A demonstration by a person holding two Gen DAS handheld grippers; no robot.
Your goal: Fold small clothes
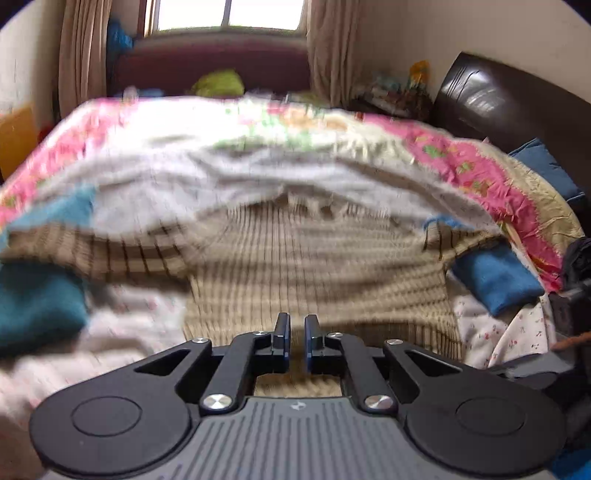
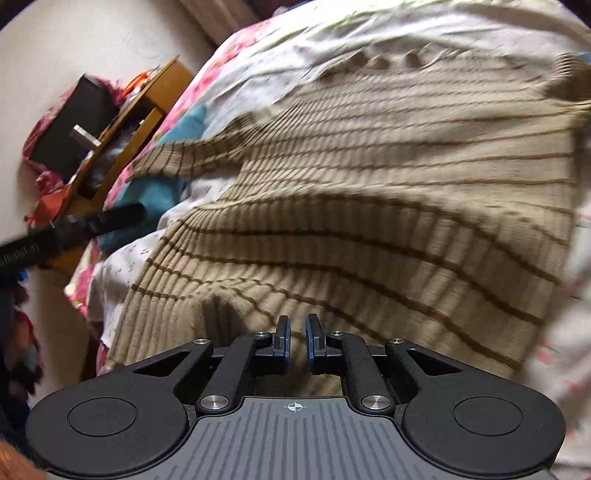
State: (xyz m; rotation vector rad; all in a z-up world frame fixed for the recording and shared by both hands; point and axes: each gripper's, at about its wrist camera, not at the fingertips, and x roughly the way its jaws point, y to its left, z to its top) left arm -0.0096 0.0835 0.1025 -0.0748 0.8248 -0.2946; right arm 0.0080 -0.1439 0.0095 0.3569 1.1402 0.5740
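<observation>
- Beige ribbed knit with thin brown stripes: a small sweater (image 1: 317,266) lies spread flat on a bed (image 1: 491,177), its neckline toward the far side and its hem toward the near edge.
- Beneath the sweater lies a white sheet (image 1: 207,173) printed with small flowers, over a pink floral quilt (image 1: 461,158).
- A teal garment (image 1: 37,302) lies beside the sweater's left sleeve, and a blue garment (image 1: 495,277) just beside its right sleeve.
- The left hand-held gripper (image 1: 296,328) hovers over the sweater's hem, its two fingers drawn to a narrow gap with nothing between them.
- The right hand-held gripper (image 2: 297,328) hovers over the sweater's lower body, its fingers also nearly together and holding nothing; the knit shows through the slit.
- In the right wrist view, the black side of the left hand-held gripper reaches in from the left edge, near the teal garment.
- Both views are blurred.
- A wooden bedside stand (image 2: 147,107) stands beside the bed, a dark headboard (image 1: 498,99) at its head, and a curtained window (image 1: 229,14) beyond the bed.
</observation>
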